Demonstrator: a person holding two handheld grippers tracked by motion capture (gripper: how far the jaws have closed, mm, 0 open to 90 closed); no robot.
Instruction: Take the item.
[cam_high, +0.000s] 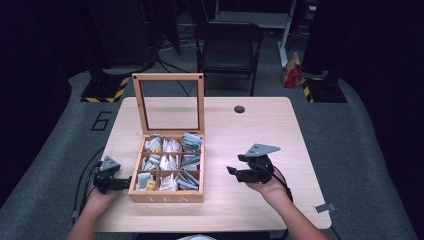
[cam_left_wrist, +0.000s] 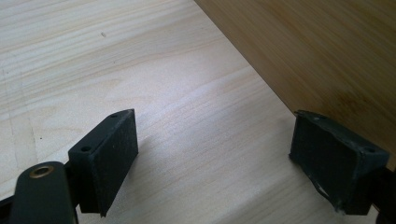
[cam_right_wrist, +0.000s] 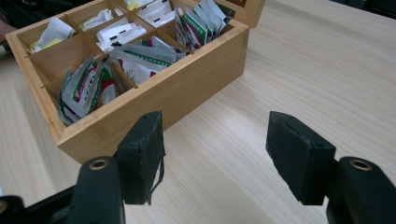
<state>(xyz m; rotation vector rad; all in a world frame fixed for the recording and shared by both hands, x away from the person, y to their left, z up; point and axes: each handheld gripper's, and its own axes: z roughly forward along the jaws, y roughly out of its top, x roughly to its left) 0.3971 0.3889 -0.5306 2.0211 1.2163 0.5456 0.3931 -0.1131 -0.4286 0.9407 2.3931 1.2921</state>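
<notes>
A wooden tea box (cam_high: 167, 195) with its glass lid (cam_high: 168, 102) standing upright sits left of the table's middle. Its compartments hold several tea sachets (cam_high: 190, 141). My left gripper (cam_high: 125, 183) rests low on the table against the box's left wall (cam_left_wrist: 322, 60), jaws wide apart with only bare wood between them. My right gripper (cam_high: 231, 171) hovers to the right of the box, open and empty, pointing at the box's right wall (cam_right_wrist: 154, 100). Green and white sachets (cam_right_wrist: 86, 88) lean in the compartments nearest it.
The light wooden table (cam_high: 260, 135) has a dark round hole (cam_high: 239, 109) near its far edge. A black folding chair (cam_high: 227, 50) stands behind the table, and a red bag (cam_high: 291, 75) lies on the floor.
</notes>
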